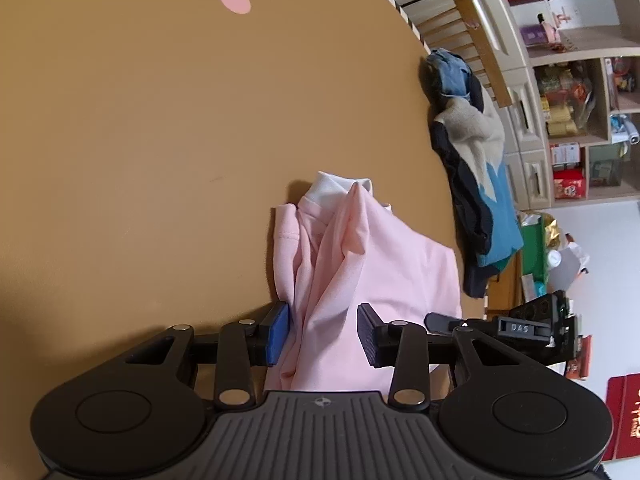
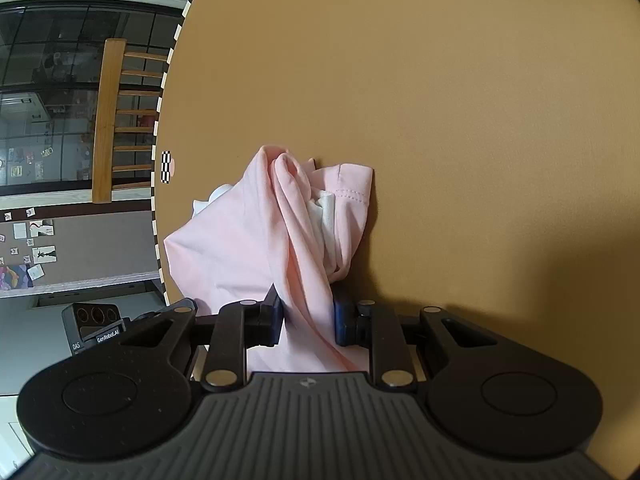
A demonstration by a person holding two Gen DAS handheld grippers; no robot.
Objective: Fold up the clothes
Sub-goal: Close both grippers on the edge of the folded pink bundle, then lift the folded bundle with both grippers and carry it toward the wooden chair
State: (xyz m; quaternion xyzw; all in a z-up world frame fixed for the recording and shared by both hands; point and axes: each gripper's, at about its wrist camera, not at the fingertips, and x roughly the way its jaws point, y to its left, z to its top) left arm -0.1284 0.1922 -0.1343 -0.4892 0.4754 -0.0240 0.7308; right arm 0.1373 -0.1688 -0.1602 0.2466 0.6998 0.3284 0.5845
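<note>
A: From the left wrist, what shows?
B: The pink garment (image 1: 360,256) bunched on the tan table (image 1: 140,120), a pile of dark, beige and blue clothes (image 1: 472,168) beyond it at the table's edge. The left gripper (image 1: 324,334) stands apart, fabric between its pads, the right pad clear of it.
A: And the right wrist?
B: No pile; a wooden chair (image 2: 108,120) past the table edge. The right gripper (image 2: 307,320) is clamped on a twisted fold of the garment.
</note>
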